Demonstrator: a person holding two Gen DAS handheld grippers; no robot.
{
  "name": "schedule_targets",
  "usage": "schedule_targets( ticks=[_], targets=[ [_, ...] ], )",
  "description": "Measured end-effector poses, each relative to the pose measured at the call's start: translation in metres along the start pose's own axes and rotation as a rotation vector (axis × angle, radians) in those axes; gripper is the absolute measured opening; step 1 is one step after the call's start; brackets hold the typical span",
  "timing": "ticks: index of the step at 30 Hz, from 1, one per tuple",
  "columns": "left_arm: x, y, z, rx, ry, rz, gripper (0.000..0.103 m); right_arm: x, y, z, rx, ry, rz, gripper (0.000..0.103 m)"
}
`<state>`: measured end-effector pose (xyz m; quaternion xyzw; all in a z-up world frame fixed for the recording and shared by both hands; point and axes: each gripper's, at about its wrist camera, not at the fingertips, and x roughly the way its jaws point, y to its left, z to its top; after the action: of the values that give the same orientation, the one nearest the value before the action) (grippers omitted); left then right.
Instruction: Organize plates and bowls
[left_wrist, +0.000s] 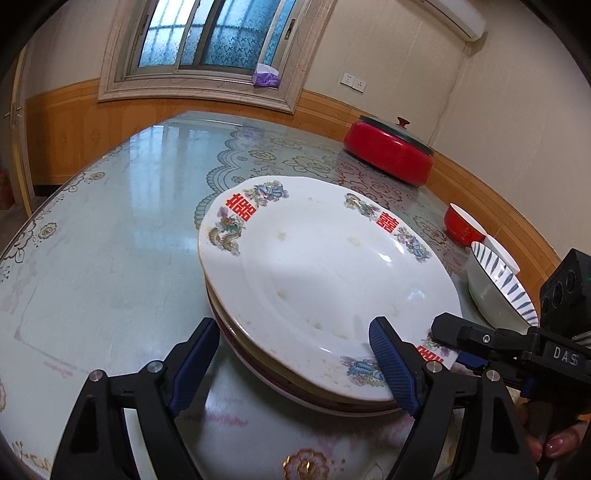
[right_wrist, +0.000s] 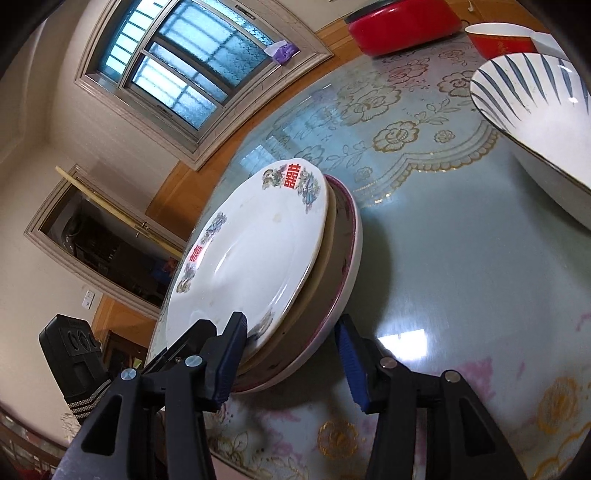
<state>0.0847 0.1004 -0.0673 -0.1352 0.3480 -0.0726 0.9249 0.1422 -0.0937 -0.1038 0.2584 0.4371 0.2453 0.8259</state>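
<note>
We observed the table (left_wrist: 110, 229) bearing a stack whose top was the white plate (left_wrist: 317, 266), over a beige plate (right_wrist: 325, 266) and a pink-rimmed plate (right_wrist: 351, 258). Beside the stack stood a striped bowl (left_wrist: 498, 284). Our left gripper (left_wrist: 295, 362) spread wide around the stack's near rim, pads apart from it. Our right gripper (right_wrist: 295, 354) straddled that rim half-open, gripping nothing.

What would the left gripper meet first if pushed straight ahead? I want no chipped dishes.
Probably the near rim of the white plate topping the stack: the left gripper stands open around that edge. Depth is uncertain, so the lower plates' rims might touch first.
</note>
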Motion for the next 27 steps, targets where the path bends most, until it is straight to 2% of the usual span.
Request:
schedule_targets(
  ticks=[14, 18, 20, 23, 27],
  targets=[
    [0.030, 0.011, 0.030, -0.062, 0.035, 0.037, 0.083, 0.032, 0.007, 0.037, 0.009, 0.001, -0.046, 0.050],
    [0.030, 0.013, 0.031, -0.088, 0.040, 0.036, 0.080, 0.038, 0.012, 0.041, -0.008, 0.005, -0.073, 0.050],
    [0.023, 0.011, 0.029, -0.082, 0.021, 0.032, 0.080, 0.035, 0.013, 0.040, -0.018, -0.001, -0.070, 0.051],
    [0.005, 0.005, 0.024, -0.051, -0.054, 0.022, 0.081, 0.018, 0.014, 0.033, -0.035, -0.044, -0.074, 0.051],
    [-0.017, -0.006, 0.024, -0.023, -0.121, 0.001, 0.082, -0.016, 0.020, 0.024, -0.107, -0.139, -0.138, 0.051]
  ],
)
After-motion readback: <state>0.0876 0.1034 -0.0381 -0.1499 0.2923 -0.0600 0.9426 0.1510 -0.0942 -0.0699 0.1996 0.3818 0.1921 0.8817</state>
